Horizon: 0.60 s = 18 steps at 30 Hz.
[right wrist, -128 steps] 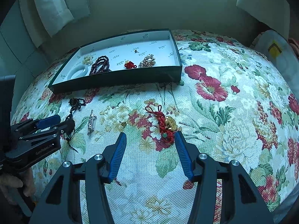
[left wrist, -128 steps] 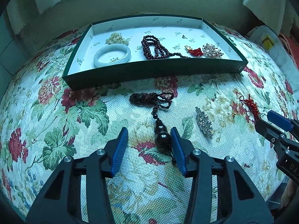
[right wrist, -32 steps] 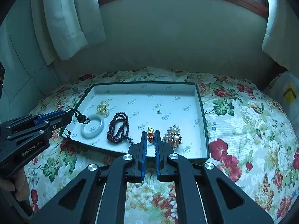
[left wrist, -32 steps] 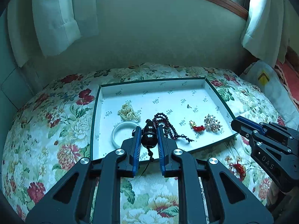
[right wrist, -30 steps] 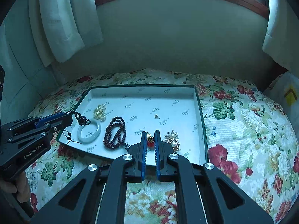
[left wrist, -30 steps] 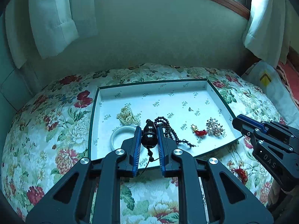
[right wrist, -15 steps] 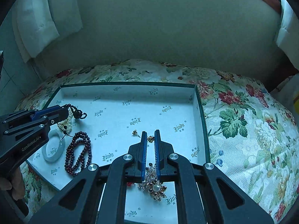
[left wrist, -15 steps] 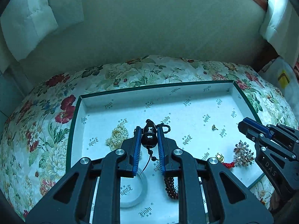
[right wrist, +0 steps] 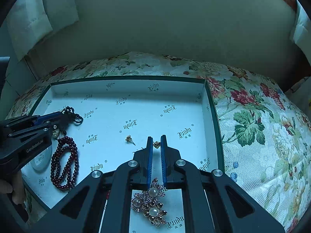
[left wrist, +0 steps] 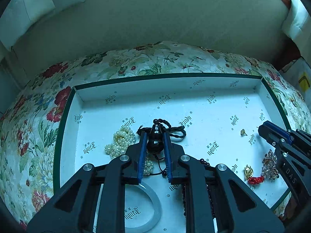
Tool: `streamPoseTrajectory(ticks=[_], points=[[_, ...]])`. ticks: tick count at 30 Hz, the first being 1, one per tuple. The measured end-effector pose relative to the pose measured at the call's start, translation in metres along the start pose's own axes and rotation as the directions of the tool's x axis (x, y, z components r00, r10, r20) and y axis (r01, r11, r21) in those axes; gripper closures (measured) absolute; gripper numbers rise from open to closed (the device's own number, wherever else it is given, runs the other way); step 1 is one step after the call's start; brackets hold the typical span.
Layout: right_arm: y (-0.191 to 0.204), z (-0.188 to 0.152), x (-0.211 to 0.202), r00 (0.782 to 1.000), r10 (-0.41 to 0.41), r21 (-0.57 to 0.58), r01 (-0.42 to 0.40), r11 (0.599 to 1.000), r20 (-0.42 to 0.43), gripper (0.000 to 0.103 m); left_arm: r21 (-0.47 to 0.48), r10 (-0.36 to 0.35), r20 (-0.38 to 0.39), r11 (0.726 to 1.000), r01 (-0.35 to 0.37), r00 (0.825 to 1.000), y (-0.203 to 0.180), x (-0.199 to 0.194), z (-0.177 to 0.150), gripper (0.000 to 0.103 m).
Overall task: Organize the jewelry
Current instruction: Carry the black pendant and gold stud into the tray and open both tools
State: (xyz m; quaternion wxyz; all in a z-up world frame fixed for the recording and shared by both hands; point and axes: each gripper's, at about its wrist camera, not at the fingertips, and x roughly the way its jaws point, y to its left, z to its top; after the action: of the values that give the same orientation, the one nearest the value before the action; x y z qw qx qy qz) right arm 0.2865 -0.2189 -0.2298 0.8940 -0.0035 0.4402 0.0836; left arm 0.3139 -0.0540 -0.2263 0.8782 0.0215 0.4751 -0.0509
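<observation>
- My left gripper point(left wrist: 155, 143) is clamped on the dark gourd pendant point(left wrist: 155, 142); both blue pads press its waist, with its braided cord point(left wrist: 171, 129) trailing forward onto the tray floor.
- The pendant hangs low over the white-lined tray point(left wrist: 136, 89), just beside the pearl cluster point(left wrist: 121, 141) on my left. Whether its base touches the liner I cannot tell.
- Handling judgement: the gourd looks hard, glossy and rounded, so probably slippery; the narrow waist is the sensible hold since the bulbs above and below block sliding. The cord is limp and will drape or snag, likely on the pearls.
- Look: near-black, two-lobed, with bright highlights on each lobe; a dark twisted cord looped at the top and a thin tail with a bead below the pads.
- My right gripper point(right wrist: 156, 145) has its jaws drawn nearly together on a small gold charm point(right wrist: 156, 144) at the tips; its red knotted tassel point(left wrist: 255, 179) shows below the gripper in the left view. It looks light and soft.
- Also in the tray: dark red bead strand point(right wrist: 65, 165), pale bangle point(left wrist: 155, 207), pearl-and-stone brooch point(right wrist: 150, 202), and a tiny gold stud point(right wrist: 128, 138) lying loose.
- Risk judgement: letting go here could drop the cord across the pearls; a spot further toward the bare liner seems cleaner.
</observation>
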Motion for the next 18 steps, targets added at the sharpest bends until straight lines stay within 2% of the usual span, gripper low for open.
streamPoseTrajectory(ticks=[6,8,13,18], points=[[-0.0007,-0.0005,0.0010,1.000,0.006,0.007,-0.006,1.000,-0.005,0.095,0.010,0.005,-0.004,1.000,-0.005,1.000,-0.0004,0.0018,0.0003,0.080],[-0.0010,-0.0006,0.0007,1.000,0.006,0.009,-0.006,1.000,-0.004,0.093,0.014,0.006,0.002,1.000,-0.006,1.000,-0.0008,0.0004,0.0007,0.063],[-0.0006,-0.0012,0.0012,1.000,0.010,0.008,-0.010,1.000,-0.009,0.093,0.030,0.017,0.012,0.999,-0.017,1.000,-0.0024,-0.0018,0.0008,0.060],[0.0004,-0.0008,-0.0011,1.000,0.011,0.010,-0.011,1.000,-0.005,0.093,0.021,0.015,0.026,1.000,-0.016,1.000,-0.0010,-0.0064,0.0015,0.046]])
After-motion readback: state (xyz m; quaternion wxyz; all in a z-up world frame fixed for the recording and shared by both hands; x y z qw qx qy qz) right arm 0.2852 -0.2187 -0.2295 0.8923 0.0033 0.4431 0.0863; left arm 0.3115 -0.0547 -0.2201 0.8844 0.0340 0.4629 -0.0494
